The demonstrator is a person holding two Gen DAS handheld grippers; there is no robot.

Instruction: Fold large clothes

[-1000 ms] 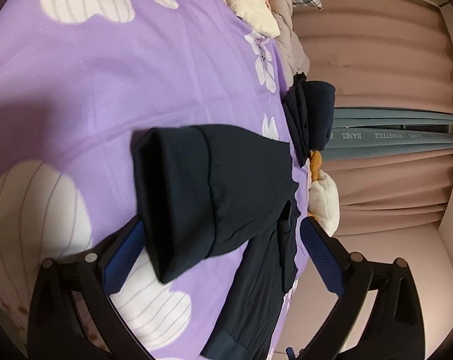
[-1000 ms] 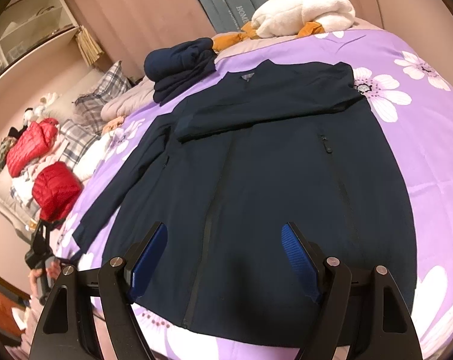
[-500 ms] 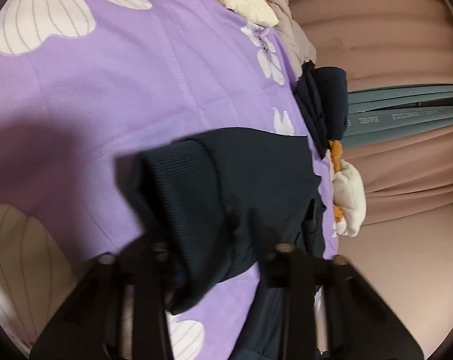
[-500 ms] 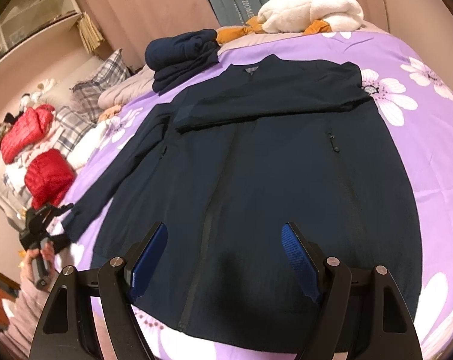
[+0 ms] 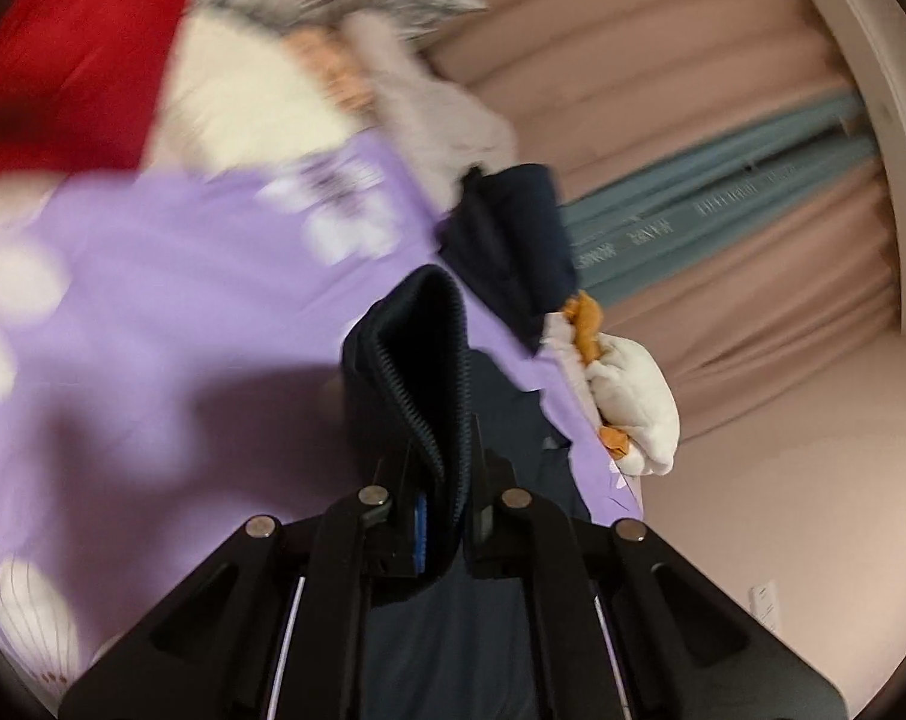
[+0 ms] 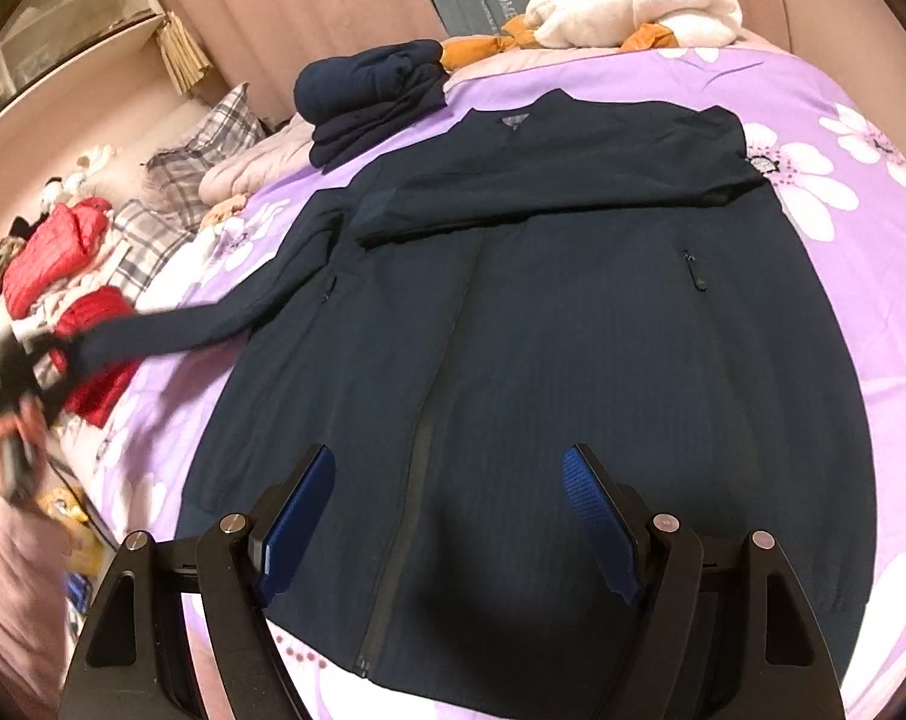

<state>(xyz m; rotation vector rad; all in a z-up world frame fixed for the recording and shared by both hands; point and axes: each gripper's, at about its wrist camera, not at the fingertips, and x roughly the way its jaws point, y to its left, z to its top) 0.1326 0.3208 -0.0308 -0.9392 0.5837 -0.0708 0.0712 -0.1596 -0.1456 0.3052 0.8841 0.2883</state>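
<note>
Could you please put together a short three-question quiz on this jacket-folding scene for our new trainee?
1. True or false: the left tool is shut on the ribbed cuff of the navy jacket.
2. Multiple choice: the right tool is A) shut on the hem, B) open above the jacket, C) gripping the purple bedsheet.
3. Fill in: one sleeve lies folded across the jacket's ____.

Key:
1. True; the cuff sits pinched between the pads.
2. B; its blue pads stand apart with nothing between them.
3. Chest, just below the collar.
</note>
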